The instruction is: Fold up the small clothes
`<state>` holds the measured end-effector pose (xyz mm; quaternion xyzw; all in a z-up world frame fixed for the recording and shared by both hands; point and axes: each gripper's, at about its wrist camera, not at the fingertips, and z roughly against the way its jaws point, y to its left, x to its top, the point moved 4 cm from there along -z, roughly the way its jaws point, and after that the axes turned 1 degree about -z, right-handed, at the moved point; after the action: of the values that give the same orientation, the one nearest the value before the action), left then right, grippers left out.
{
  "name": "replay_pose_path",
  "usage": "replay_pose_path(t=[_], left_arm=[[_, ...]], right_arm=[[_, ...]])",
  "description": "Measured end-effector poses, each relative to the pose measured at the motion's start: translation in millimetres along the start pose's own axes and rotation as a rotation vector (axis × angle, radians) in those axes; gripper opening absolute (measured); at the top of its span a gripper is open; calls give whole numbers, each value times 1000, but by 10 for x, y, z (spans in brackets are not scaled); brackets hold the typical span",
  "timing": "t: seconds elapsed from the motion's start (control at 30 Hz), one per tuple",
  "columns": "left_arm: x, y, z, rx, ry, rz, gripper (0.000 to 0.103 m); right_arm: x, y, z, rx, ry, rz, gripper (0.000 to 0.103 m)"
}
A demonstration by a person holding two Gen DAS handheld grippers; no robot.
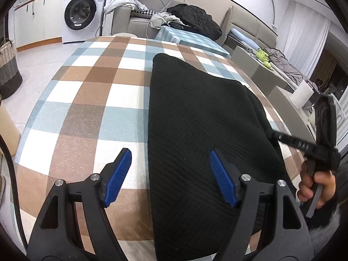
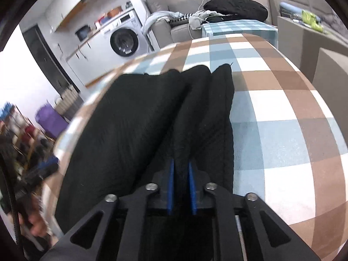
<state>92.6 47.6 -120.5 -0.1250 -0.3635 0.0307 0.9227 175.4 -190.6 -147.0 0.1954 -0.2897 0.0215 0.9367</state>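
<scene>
A black knitted garment (image 1: 195, 130) is shown lying on the checked surface (image 1: 91, 100), towards its right half as seen from the left wrist; part of it is already doubled, and in the right wrist view it (image 2: 121, 130) is seen gathered into long ridges running away from the camera. One such ridge is clamped between the blue pads (image 2: 170, 184) of the right gripper (image 2: 180, 184), whose jaws are nearly together with cloth filling the gap. The left gripper (image 1: 171, 174) is held with its jaws well apart above the garment's near left edge: one pad (image 1: 118, 178) stands over bare cloth-covered surface, the other over the knit, and nothing is gripped. The step in hand is judged to be the carrying of a fold across the garment. It would be done well if the clamped ridge were lifted only enough to clear the layer beneath, drawn over so that edge meets edge, and laid down before release, so that no slack is bunched under it. The free left gripper could best be used to pin or pinch the opposite edge, so that the garment is not dragged over the surface. The person's right hand (image 1: 313, 187) is visible at the frame's edge.
</scene>
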Motion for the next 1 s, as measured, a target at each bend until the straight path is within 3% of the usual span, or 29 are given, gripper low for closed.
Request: replay_pose_path(t=[0.37,0.47,0.67,0.87,1.0], left_arm=[[10,-16,-36,10,3,-3,72],[31,-14,-37,7,4,1,72],[80,-47,-16,-2,-9,-17,72],[31,-51,-89,3,16,-21,72],[5,-42,-132,0,27,-20,72]], right_arm=[[403,-77,-232,2,-20,-67,23],[465,-71,-302,-9,-15,-48,5],[628,149,175,1,-180,49,4],[518,-184,-231,-118,-59,-16,5],[423,-243,-130,-55,-60,-52,17]])
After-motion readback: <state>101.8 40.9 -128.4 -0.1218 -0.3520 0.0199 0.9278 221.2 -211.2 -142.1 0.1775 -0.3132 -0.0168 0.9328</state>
